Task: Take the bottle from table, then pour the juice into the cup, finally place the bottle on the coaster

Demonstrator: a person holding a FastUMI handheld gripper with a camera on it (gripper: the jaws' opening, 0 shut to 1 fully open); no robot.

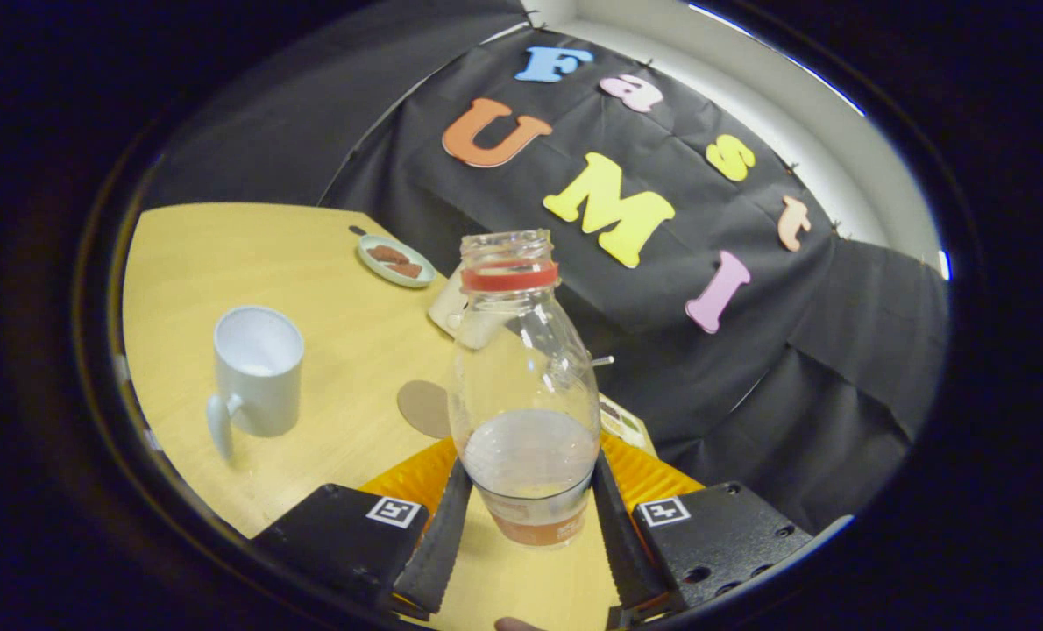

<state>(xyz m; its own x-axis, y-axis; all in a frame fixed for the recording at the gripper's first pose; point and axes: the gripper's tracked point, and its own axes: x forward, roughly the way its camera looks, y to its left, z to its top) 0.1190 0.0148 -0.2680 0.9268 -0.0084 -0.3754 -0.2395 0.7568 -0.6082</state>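
Observation:
A clear glass bottle (526, 386) with a red ring at its open neck stands upright between my fingers, which press on its lower body from both sides. My gripper (530, 517) is shut on it. A little pale juice fills its bottom part. The white mug (257, 372) with its handle toward me stands on the table to the left of the bottle. A round brown coaster (425, 408) lies flat just behind and left of the bottle, partly hidden by it.
The yellow wooden table (223, 254) ends at the black cloth wall. A small plate with brown snacks (395, 261) sits near the far edge. A pale object (451, 307) and a small card (622, 425) lie behind the bottle.

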